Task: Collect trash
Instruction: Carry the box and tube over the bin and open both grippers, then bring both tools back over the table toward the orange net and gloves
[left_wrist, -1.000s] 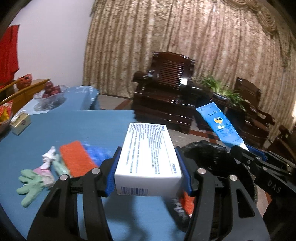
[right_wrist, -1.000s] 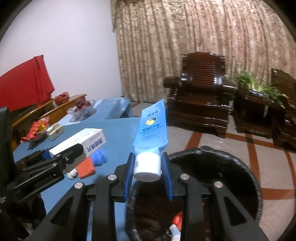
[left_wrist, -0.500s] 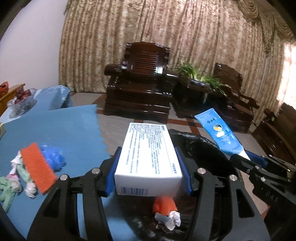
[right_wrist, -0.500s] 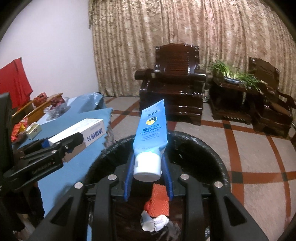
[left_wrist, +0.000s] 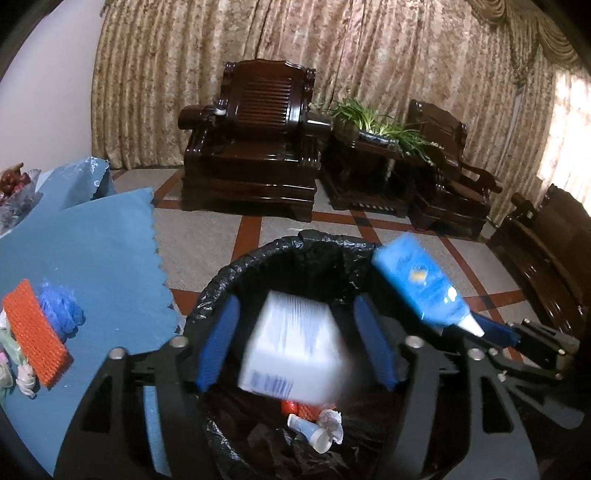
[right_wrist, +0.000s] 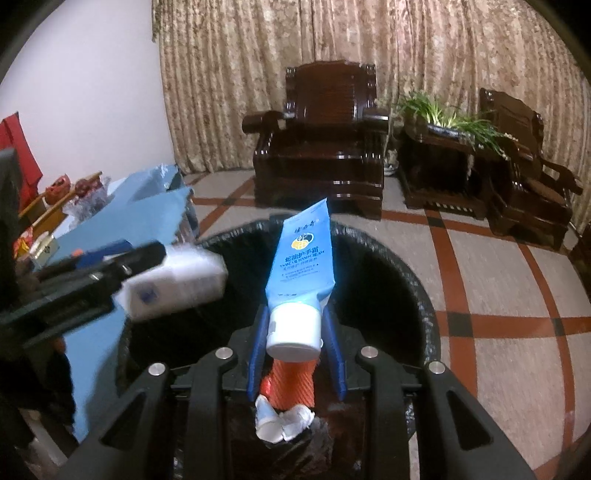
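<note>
Left gripper (left_wrist: 295, 343) over the black-lined trash bin (left_wrist: 236, 269): jaws spread, white carton (left_wrist: 295, 354) blurred, loose between the blue pads, above the bin's mouth. Right gripper (right_wrist: 295, 343) clamped on the cap end of a blue hand-cream tube (right_wrist: 301, 266), above the bin interior. Orange mesh (right_wrist: 291, 384) and crumpled tissue (right_wrist: 295, 421) lie inside.

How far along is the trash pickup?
Done: an orange net, crumpled paper and a small tube lie in the bin. In hand: the open left gripper is dropping the white box; the right gripper holds the blue tube. Left: orange sponge and blue scrap on the table.
</note>
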